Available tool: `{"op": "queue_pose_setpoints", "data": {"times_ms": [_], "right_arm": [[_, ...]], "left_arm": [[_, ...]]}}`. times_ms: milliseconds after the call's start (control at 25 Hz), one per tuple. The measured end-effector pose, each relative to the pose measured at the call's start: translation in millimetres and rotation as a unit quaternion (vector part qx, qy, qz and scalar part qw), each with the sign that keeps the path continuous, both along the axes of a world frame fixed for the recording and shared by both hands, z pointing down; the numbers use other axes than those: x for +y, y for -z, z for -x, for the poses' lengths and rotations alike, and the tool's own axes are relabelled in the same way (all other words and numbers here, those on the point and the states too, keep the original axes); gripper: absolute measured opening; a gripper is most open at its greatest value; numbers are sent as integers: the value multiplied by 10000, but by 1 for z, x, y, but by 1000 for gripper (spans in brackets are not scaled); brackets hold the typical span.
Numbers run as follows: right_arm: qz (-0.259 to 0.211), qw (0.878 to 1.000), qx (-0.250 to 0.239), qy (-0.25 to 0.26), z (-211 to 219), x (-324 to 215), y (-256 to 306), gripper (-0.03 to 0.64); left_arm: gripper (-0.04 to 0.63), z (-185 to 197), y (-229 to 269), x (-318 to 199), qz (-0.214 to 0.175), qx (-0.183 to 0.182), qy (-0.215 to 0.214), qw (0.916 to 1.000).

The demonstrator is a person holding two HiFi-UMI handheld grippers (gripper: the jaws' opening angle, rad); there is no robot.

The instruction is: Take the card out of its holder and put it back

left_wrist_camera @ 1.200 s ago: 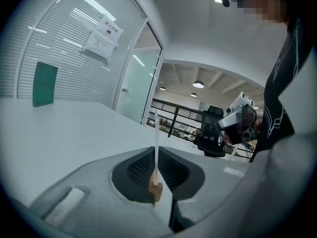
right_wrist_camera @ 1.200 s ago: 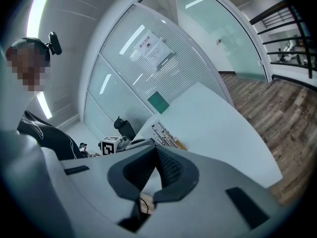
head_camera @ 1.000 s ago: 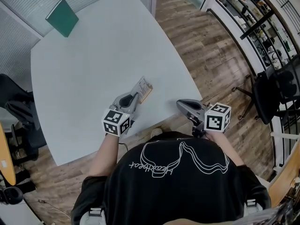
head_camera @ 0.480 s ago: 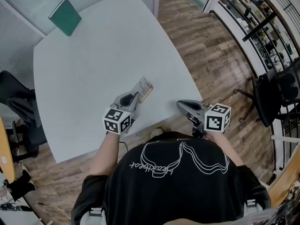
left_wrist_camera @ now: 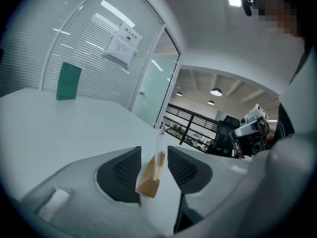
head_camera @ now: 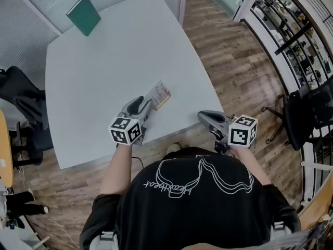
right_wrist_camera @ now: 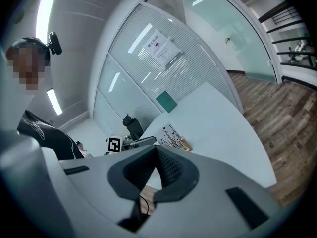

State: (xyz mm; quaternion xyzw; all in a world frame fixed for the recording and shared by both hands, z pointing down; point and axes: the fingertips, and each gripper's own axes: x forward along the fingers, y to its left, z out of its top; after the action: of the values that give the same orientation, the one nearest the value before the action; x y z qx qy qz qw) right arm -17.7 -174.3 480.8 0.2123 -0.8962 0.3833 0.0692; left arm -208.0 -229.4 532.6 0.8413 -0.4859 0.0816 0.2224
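Observation:
A printed card (head_camera: 157, 92) stands in a small wooden holder (head_camera: 163, 98) near the front of the white table (head_camera: 104, 72). My left gripper (head_camera: 147, 107) reaches it from the near side. In the left gripper view its jaws are opening, one pad on each side of the wooden holder (left_wrist_camera: 150, 178) with a gap on both sides, and the card (left_wrist_camera: 159, 144) rises edge-on between them. My right gripper (head_camera: 203, 115) hovers at the table's front right edge, shut and empty (right_wrist_camera: 156, 151). From there the card (right_wrist_camera: 172, 136) shows face-on.
A green book (head_camera: 84, 15) leans at the table's far left corner by the glass wall. Black office chairs (head_camera: 21, 105) stand left of the table and another (head_camera: 307, 108) at the right on the wooden floor.
The head view has shifted slightly down and right. Both grippers and the card holder keep their places relative to each other.

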Motion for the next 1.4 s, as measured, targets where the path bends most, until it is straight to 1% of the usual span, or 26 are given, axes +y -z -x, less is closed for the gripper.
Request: {"op": "queue_pose_setpoints", "data": {"times_ms": [80, 160, 240, 280, 360, 480, 560, 680, 760, 800, 920, 1120, 1240, 1320, 1400], "right_arm": [[-176, 9997, -84, 149, -2, 5, 9, 6], [-494, 9978, -212, 391, 2, 11, 22, 6], [-764, 9948, -317, 601, 7, 16, 36, 6], [-847, 9935, -356, 669, 9, 18, 41, 6], [-939, 9919, -429, 743, 8, 25, 49, 6], [-996, 9900, -528, 850, 2, 39, 59, 6], [-1071, 9885, -526, 931, -1, 49, 66, 6], [-1224, 9850, -623, 1048, -6, 65, 77, 6], [-1299, 9829, -685, 1114, -10, 77, 83, 6], [-1334, 9819, -707, 1147, -11, 83, 85, 6], [-1445, 9789, -749, 1237, -17, 102, 95, 6], [-1611, 9756, -764, 1282, -27, 127, 106, 6], [-1675, 9740, -787, 1308, -36, 142, 109, 6], [-1780, 9718, -783, 1335, -47, 155, 107, 6], [-1887, 9689, -796, 1391, -60, 167, 103, 6]], "left_arm": [[155, 5, 13, 11, -73, -53, 215, 9997], [153, 10, 26, 21, -131, -69, 494, 9987], [153, 8, 42, 33, -137, 83, 722, 9973], [153, 3, 51, 41, -141, 198, 746, 9969], [153, -17, 68, 60, -199, 342, 649, 9971], [152, -47, 97, 89, -431, 427, 498, 9969], [144, -64, 117, 106, -569, 598, 424, 9957], [125, -89, 138, 130, -610, 875, 246, 9940], [90, -106, 146, 147, -598, 952, 76, 9936], [62, -114, 148, 154, -608, 931, -11, 9938], [31, -134, 154, 174, -649, 800, -190, 9945], [17, -158, 160, 199, -704, 588, -366, 9951], [15, -167, 163, 213, -785, 563, -348, 9947], [15, -180, 164, 224, -870, 568, -325, 9941], [15, -195, 162, 234, -957, 492, -315, 9937]]}}
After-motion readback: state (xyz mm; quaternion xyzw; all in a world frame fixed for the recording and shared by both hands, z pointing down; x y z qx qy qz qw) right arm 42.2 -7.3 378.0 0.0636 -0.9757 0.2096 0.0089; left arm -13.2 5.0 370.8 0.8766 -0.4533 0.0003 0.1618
